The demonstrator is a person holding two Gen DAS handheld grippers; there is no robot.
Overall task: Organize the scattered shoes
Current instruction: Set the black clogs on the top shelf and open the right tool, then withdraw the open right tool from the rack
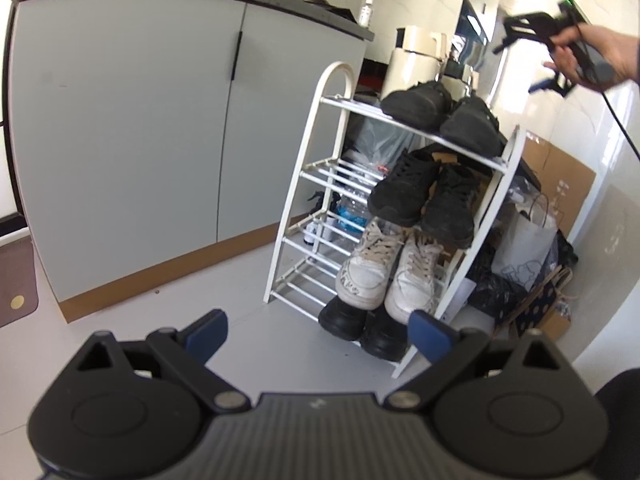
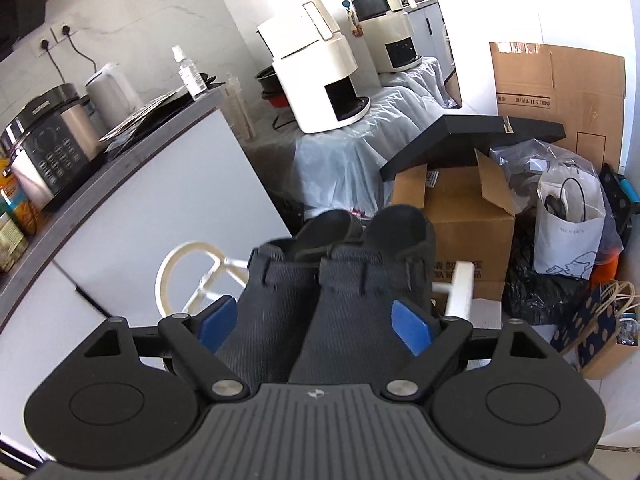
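A white four-tier shoe rack [image 1: 332, 96] stands against the wall. A black pair [image 1: 440, 114] sits on its top shelf, black sneakers [image 1: 424, 200] below that, white sneakers [image 1: 384, 276] on the third shelf, and black boots [image 1: 362, 326] at the bottom. My left gripper [image 1: 318, 334] is open and empty, low in front of the rack. A hand holds my right gripper [image 1: 520, 62] open in the air, up and to the right of the rack. In the right wrist view the top pair [image 2: 332, 280] shows between the right gripper's [image 2: 316, 326] spread blue pads [image 2: 412, 326], which are not closed on it.
A grey cabinet [image 1: 132, 140] with a dark counter stands left of the rack. Cardboard boxes [image 2: 464, 216], paper bags [image 2: 568, 236] and black plastic bags crowd the floor to the right. White appliances [image 2: 316, 76] sit on a plastic-covered stand behind. A brown mat [image 1: 16, 284] lies far left.
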